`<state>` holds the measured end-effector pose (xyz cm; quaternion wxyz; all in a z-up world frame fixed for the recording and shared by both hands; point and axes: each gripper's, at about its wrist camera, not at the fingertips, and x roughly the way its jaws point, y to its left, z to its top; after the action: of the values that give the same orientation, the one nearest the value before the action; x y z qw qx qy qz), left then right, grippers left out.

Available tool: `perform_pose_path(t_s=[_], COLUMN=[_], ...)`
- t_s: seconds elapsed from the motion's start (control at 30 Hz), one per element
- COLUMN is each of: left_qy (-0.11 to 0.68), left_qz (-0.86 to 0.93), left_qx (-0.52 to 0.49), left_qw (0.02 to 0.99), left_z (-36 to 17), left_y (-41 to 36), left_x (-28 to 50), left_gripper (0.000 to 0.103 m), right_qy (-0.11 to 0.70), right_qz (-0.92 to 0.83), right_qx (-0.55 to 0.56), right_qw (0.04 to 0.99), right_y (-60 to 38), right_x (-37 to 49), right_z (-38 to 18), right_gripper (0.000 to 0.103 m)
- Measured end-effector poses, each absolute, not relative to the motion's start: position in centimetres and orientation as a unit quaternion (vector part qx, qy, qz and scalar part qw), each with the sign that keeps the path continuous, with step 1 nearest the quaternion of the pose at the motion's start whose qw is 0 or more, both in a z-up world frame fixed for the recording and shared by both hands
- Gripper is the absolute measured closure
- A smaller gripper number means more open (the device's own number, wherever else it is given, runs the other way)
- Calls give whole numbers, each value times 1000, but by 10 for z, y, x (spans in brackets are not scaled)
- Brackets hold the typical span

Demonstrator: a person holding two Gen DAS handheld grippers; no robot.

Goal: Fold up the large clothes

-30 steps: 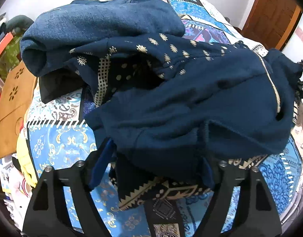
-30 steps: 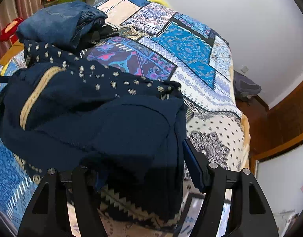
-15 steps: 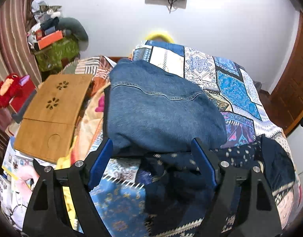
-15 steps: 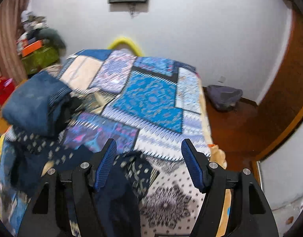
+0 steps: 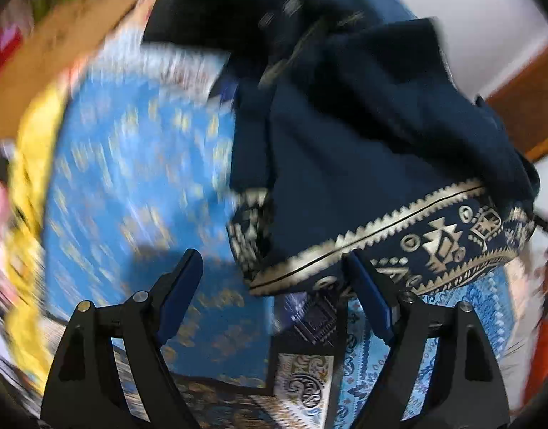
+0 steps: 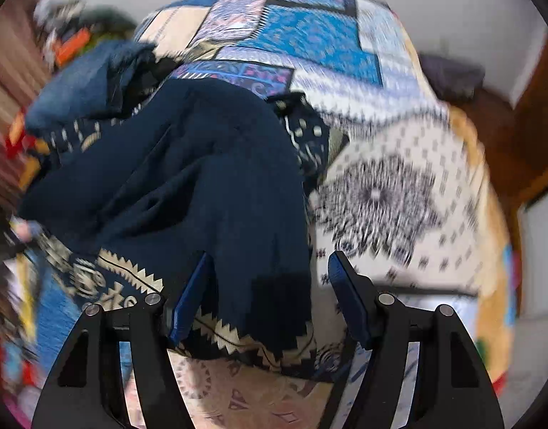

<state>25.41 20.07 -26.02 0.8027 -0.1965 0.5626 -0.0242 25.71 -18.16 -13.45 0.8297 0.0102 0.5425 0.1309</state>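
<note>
A dark navy garment (image 5: 374, 150) with a cream zigzag-patterned hem lies bunched on the patchwork bedspread (image 5: 131, 186). It also shows in the right wrist view (image 6: 202, 186). My left gripper (image 5: 274, 282) is open and empty, just in front of the garment's hem, with its right finger close to the hem. My right gripper (image 6: 268, 286) is open, and the garment's hem edge lies between its fingers, unclamped. Both views are blurred by motion.
Folded blue jeans (image 6: 91, 82) lie on the bed behind the garment. A wooden lap tray (image 5: 59, 35) and yellow cloth (image 5: 31, 164) sit at the bed's left side. A wooden door (image 6: 531, 114) stands at the right, with a grey bag (image 6: 452, 75) on the floor.
Both grippers rose away from the garment half a second ago and have now come back down to its patterned hem. Both stay open.
</note>
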Motion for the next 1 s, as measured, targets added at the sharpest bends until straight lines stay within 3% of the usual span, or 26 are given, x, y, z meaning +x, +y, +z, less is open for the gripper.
perform_pose_path(t_s=[0.17,0.2,0.27,0.3,0.33,0.37,0.4,0.43,0.57,0.87,1.0], left_qy=[537,532,527,527,527,530,530,528,499,495,507], left_qz=[-66,-80,-84,-85,-82,-79,-79,-76,-38,-66,-45], left_qx=[-352,-368,-378,-375,-369,-356,-340,-328,-245,-214,-150], left_qw=[764,758,757,758,761,766,773,779,830,839,847], left_z=[-286,-287,-288,-288,-287,-284,-280,-275,-240,-211,-207], left_y=[214,213,208,204,200,197,192,189,175,169,167], left_x=[253,254,257,259,259,259,257,256,235,180,169], left_gripper=[21,23,24,35,50,59,85,88,91,92,84], right_qy=[542,542,541,542,542,538,534,529,515,511,505], right_qz=[133,138,158,165,170,169,165,165,173,192,191], right_qx=[88,89,86,83,84,84,80,76,80,82,58], right_qw=[825,824,822,820,819,821,825,829,836,834,840], right_y=[-195,-191,-180,-176,-173,-170,-168,-167,-173,-182,-181], right_x=[254,253,249,247,247,244,241,239,220,181,165], right_z=[-138,-138,-137,-136,-135,-133,-132,-130,-120,-113,-114], right_gripper=[36,40,62,83,86,87,90,92,93,93,87])
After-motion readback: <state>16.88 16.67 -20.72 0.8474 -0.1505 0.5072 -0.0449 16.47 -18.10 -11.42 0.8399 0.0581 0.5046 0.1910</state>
